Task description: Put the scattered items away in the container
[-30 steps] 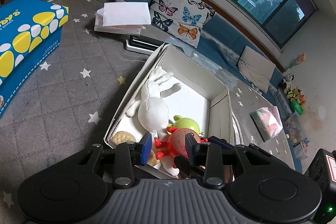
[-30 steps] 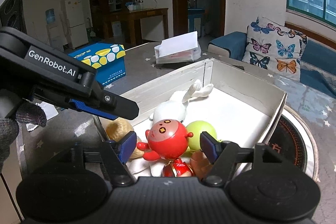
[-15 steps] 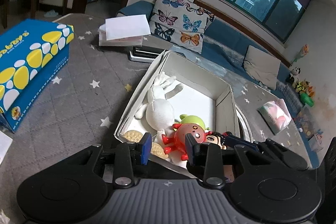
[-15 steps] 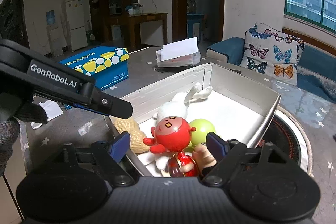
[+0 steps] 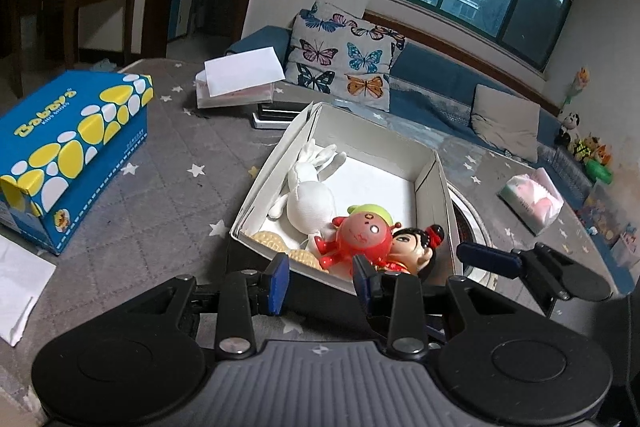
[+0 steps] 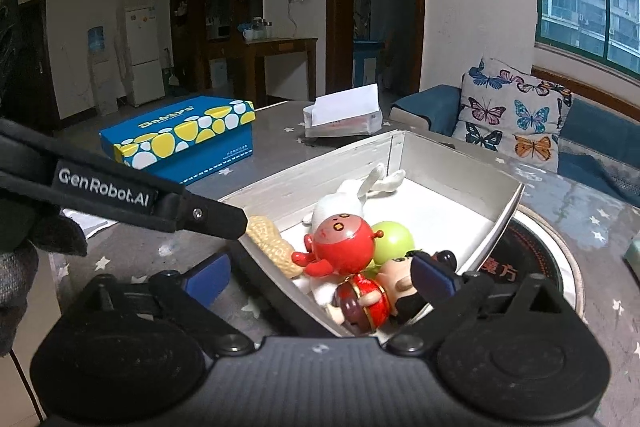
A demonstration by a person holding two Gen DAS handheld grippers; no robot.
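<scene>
Left wrist view: the left gripper is hovering at the near edge of the white box, its jaws standing partway apart with nothing between the pads. Its blue pads are covering the lower part of the box's near wall. Inside the box, a white plush rabbit is lying along the left wall. A red round-headed toy is sitting in the near corner, half hiding a green ball-shaped toy behind it. A doll with black hair is leaning against the red toy's right side; its body is cut off by the gripper. Two tan peanut-shaped pieces are only partly showing behind the near wall. One finger of the right gripper is entering from the right, the rest hidden.

Right wrist view: the right gripper is opening, its jaws spread wide, straddling the box's near corner, pads pressing on nothing. The right pad is overlapping the doll, whose face is hard to make out. The red toy is blocking most of the green toy. A left gripper finger is crossing the left side, hiding the table there. A blue-and-yellow carton is standing on the table beyond.
</scene>
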